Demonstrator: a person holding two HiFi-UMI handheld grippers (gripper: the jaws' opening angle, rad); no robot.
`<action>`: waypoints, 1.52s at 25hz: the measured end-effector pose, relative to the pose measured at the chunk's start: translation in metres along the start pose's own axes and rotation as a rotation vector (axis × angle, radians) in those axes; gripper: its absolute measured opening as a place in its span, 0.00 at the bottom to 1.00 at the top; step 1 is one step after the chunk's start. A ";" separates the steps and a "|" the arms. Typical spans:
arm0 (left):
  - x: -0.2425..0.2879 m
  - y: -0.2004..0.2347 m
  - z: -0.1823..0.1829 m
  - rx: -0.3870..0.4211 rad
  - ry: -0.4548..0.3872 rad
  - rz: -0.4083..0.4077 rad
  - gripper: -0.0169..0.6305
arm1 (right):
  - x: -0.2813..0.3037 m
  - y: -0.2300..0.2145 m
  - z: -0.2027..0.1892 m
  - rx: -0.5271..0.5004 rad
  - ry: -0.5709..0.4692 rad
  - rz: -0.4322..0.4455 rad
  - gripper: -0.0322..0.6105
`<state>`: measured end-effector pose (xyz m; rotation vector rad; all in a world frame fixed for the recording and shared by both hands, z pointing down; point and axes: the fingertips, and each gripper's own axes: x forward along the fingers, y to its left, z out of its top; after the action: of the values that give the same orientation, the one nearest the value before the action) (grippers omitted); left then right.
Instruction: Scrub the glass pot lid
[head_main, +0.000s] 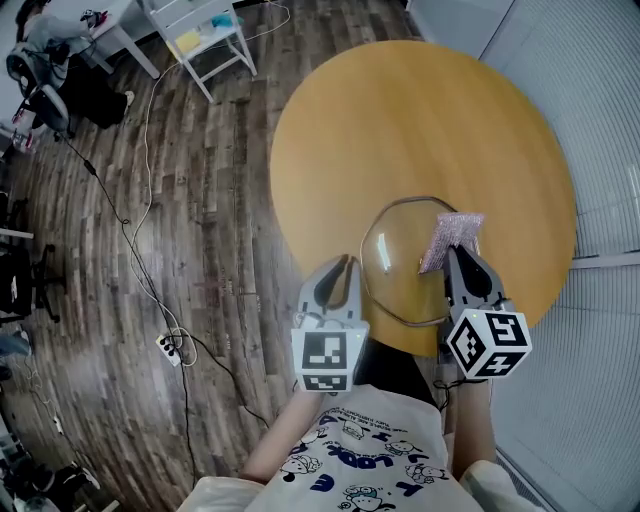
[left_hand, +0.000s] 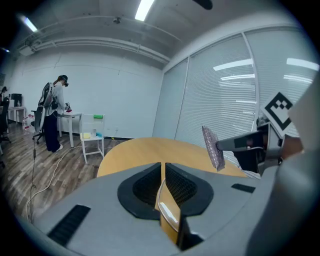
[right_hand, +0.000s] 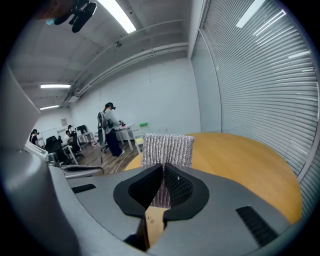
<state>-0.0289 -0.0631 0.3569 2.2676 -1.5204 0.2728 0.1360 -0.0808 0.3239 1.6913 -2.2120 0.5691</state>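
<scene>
The person stands at the near edge of a round wooden table (head_main: 420, 120) with a tool in each hand. The left tongs (head_main: 340, 270) are closed tight on the left rim of the glass lid (head_main: 400, 270), which is held over the near part of the table. From the head view I cannot tell whether the lid touches the wood. The right tongs (head_main: 458, 258) are clamped shut on a silvery scrub pad (head_main: 450, 238), which lies over the lid's far right edge in that view.

The left gripper view shows what the overhead one cannot. The left tongs (left_hand: 163, 175) pinch only a thin, shiny strip of the lid's rim (left_hand: 169, 212), seen edge-on, with the table's colour showing through the glass. Off to the right the pad (left_hand: 212, 147) stands upright, sticking out from the tip of the right tongs (left_hand: 223, 145). The glass is too clear there to judge whether pad and lid meet.

The right gripper view gives the pad (right_hand: 167, 149) face-on: a ribbed square rising above the right tongs (right_hand: 163, 184), its lower part squeezed between them. The lid does not show up in this view.

Both gripper views also take in the room behind: another person (left_hand: 55, 115) standing at a desk, and a small white shelf (left_hand: 92, 136). The head view alone shows the cables (head_main: 130, 230) trailing across the plank floor (head_main: 200, 200).
</scene>
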 end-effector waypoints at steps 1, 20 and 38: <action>0.002 0.001 0.000 -0.004 0.003 -0.002 0.07 | 0.004 0.000 0.001 -0.003 0.008 0.003 0.11; 0.029 0.000 -0.026 -0.063 0.093 0.084 0.07 | 0.070 -0.024 -0.009 -0.096 0.183 0.127 0.11; 0.046 0.004 -0.071 -0.161 0.211 0.146 0.07 | 0.130 -0.087 -0.069 -0.273 0.572 0.171 0.11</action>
<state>-0.0108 -0.0732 0.4386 1.9419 -1.5399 0.4028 0.1858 -0.1783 0.4558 1.0448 -1.9113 0.6565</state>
